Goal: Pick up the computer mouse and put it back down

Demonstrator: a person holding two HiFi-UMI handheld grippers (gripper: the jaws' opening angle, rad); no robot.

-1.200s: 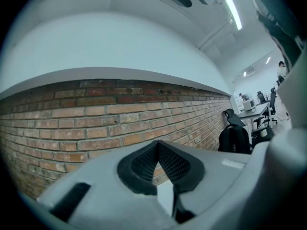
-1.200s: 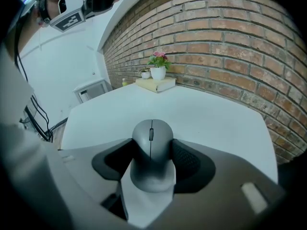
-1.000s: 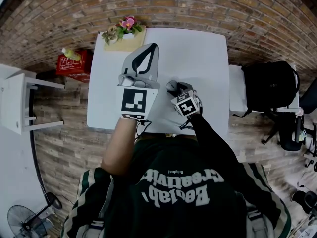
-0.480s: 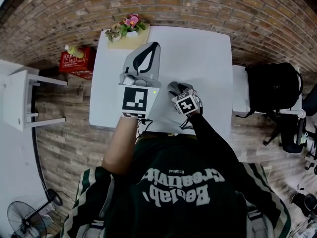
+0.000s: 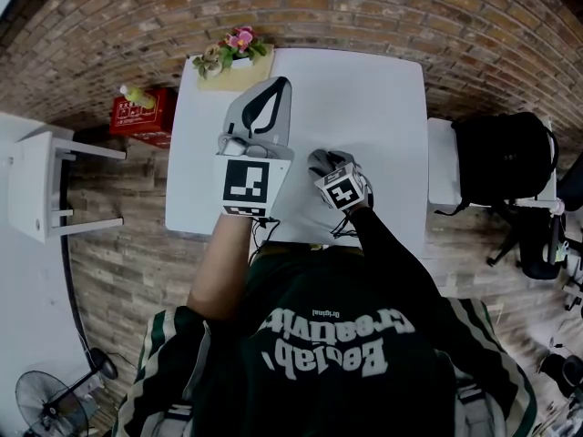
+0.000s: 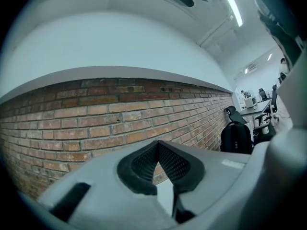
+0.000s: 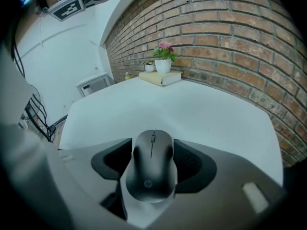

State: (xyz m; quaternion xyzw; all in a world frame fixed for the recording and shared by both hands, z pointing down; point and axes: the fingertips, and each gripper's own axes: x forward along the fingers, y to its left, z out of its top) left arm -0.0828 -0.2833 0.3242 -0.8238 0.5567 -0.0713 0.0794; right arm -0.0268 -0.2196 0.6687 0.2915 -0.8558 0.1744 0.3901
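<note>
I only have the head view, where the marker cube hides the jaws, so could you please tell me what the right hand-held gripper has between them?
Observer: The right gripper view shows the computer mouse between the jaws of the right hand-held gripper, which have just opened slightly.
Operator: Do the pads touch it?
Observer: The pads sit flush against its sides; I see no gap.
Operator: And the other one, please?
Observer: The jaws of the left hand-held gripper meet at their tips with nothing between them, facing the brick wall.
</note>
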